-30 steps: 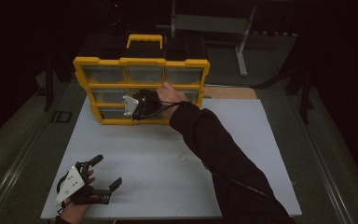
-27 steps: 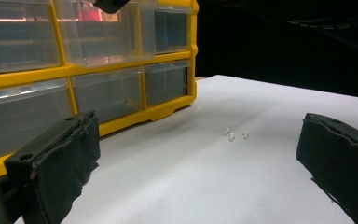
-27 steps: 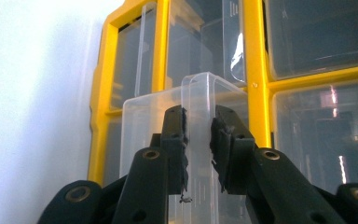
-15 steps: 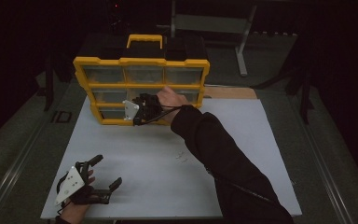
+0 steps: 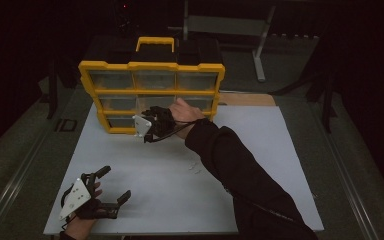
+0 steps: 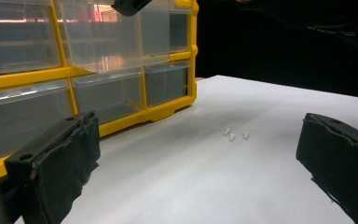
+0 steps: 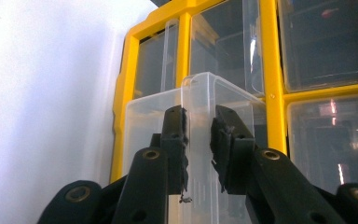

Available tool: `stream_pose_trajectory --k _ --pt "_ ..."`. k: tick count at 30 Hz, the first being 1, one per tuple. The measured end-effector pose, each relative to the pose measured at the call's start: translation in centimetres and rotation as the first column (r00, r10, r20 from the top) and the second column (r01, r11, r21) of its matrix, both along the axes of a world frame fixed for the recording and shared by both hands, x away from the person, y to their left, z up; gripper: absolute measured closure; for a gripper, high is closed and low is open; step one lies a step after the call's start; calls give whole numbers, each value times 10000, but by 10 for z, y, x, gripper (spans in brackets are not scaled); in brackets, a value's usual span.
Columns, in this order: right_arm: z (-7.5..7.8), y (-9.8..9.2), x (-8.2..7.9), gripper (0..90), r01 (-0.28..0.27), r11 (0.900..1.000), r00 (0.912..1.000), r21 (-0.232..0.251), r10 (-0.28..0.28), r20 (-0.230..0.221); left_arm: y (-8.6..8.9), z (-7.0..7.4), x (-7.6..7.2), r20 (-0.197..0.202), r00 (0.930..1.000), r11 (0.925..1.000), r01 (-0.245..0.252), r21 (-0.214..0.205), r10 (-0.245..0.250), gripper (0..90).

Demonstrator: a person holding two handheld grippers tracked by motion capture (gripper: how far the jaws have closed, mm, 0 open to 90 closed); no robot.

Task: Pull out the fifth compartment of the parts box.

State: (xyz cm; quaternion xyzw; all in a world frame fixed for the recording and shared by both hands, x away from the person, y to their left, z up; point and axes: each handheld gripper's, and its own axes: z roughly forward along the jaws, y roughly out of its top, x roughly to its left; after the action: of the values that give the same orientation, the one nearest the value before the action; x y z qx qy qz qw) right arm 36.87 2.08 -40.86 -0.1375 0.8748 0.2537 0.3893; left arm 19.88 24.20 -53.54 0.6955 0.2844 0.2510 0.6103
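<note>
A yellow organizer (image 5: 151,66) with clear drawers stands at the far side of the white tabletop (image 5: 260,160). My right gripper (image 5: 150,124) is in front of its middle column, shut on the front lip of a clear drawer (image 7: 205,93). That lip is pinched between the pads (image 7: 175,135) in the right gripper view. The drawer (image 6: 112,42) sticks out of the yellow frame (image 6: 121,122) in the left gripper view. My left gripper (image 5: 115,182) rests near the table's front left corner, jaws wide apart and empty.
Three tiny clear parts (image 5: 194,167) lie on the tabletop between the two grippers, also seen as small pieces (image 6: 235,135) ahead of the left jaws. A wooden strip (image 5: 245,99) lies behind the board at the right of the organizer.
My right gripper has come a little toward the near edge, and the clear drawer has slid out of the organizer with it. The left gripper has stayed put.
</note>
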Motion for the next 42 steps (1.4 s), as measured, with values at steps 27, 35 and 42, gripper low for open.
stream_pose_trajectory --k 27,35,42 --pt "-7 2 -25 752 210 9996 9990 186 -217 393 0 0 0 0 10000 10000 5 11 -5 0" --pt "-6 2 -28 752 180 9994 9992 283 -189 339 0 0 0 -5 10000 10000 0 -2 0 0" --pt "-7 3 -33 751 177 9997 9994 189 -182 294 0 0 0 -7 10000 10000 0 -4 0 0"
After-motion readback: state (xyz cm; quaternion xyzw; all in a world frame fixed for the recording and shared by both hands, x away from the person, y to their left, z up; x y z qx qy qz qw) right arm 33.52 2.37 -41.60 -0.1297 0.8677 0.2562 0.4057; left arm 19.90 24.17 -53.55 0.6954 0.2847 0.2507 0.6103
